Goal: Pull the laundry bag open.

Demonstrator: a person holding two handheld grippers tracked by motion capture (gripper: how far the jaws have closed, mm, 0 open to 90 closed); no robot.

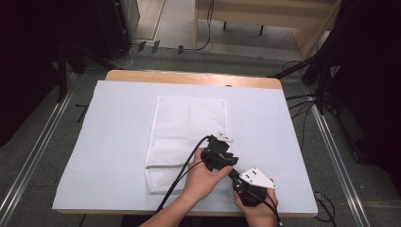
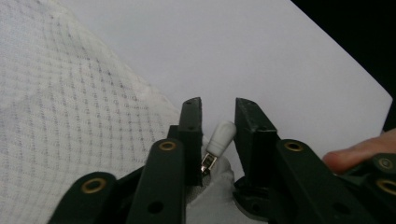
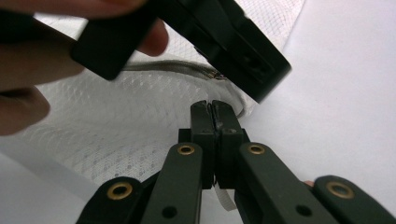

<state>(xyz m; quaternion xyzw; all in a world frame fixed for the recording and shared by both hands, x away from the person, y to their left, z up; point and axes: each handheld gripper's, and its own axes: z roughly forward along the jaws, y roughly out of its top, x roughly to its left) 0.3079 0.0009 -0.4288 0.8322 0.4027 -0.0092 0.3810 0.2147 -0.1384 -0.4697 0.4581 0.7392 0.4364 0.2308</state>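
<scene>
Mesh bag (image 1: 187, 139) lies lengthwise away from the person on a white table (image 1: 113, 142), high view. Left gripper (image 2: 218, 116), jaws apart around the white zipper pull (image 2: 220, 138). Right gripper (image 3: 214, 112) pinches the bag's edge (image 3: 223, 198).

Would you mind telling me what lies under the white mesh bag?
The mesh bag lies flat on the pale table cover. Both hands and tools cover its near right corner, so anything beneath there is hidden.
</scene>
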